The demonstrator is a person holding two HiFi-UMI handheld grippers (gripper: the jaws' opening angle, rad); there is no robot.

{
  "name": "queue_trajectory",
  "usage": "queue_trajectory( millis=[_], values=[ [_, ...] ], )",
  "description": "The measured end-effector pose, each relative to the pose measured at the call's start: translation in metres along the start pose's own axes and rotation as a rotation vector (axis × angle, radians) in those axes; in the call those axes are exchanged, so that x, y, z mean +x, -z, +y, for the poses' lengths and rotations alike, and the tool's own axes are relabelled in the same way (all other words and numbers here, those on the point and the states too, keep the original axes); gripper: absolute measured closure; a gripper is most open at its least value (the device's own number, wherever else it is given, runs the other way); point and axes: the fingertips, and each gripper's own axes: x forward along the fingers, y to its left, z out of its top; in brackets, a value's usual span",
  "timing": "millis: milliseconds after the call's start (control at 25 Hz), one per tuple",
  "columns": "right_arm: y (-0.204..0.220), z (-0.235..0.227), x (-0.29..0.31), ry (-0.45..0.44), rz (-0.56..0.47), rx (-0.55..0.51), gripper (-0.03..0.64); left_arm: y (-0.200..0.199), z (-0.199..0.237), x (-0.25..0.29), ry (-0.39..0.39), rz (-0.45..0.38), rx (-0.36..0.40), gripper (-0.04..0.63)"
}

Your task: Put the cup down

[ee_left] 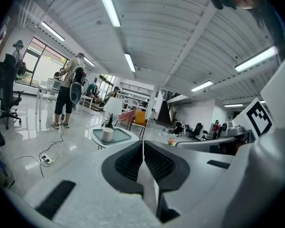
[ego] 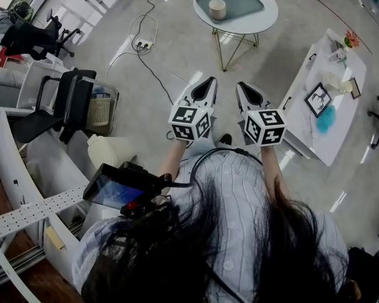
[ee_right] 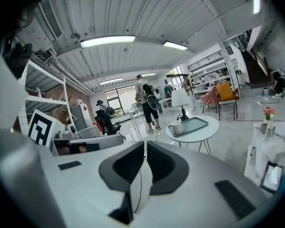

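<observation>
A pale cup (ego: 217, 8) stands on a grey-green tray (ego: 240, 0) on the round white table (ego: 265, 19), far ahead of me. It also shows as the cup (ee_left: 107, 134) in the left gripper view and the cup (ee_right: 176, 127) in the right gripper view. My left gripper (ego: 206, 86) and right gripper (ego: 247, 93) are held side by side in front of my chest, well short of the table. Both point toward it. The left gripper (ee_left: 143, 143) has its jaws together with nothing between them. So does the right gripper (ee_right: 145, 144).
A long white low table (ego: 331, 128) at the right carries a picture frame (ego: 317, 99), a blue thing (ego: 326, 120) and flowers (ego: 351, 40). A power strip (ego: 143, 43) with cables lies on the floor. Black chairs (ego: 69, 103) stand at the left. A person (ee_right: 146, 103) stands far off.
</observation>
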Motion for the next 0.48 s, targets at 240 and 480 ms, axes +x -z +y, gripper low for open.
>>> queue_trajectory(
  millis=[240, 480],
  values=[
    [0.0031, 0.0031, 0.0003, -0.003, 0.009, -0.009, 0.574, 0.0041, 0.0018, -0.003, -0.003, 0.003, -0.007, 0.574],
    [0.0038, 0.0019, -0.0005, 0.002, 0.011, -0.01, 0.574, 0.0036, 0.0019, -0.0019, -0.001, 0.001, -0.009, 0.574]
  ],
)
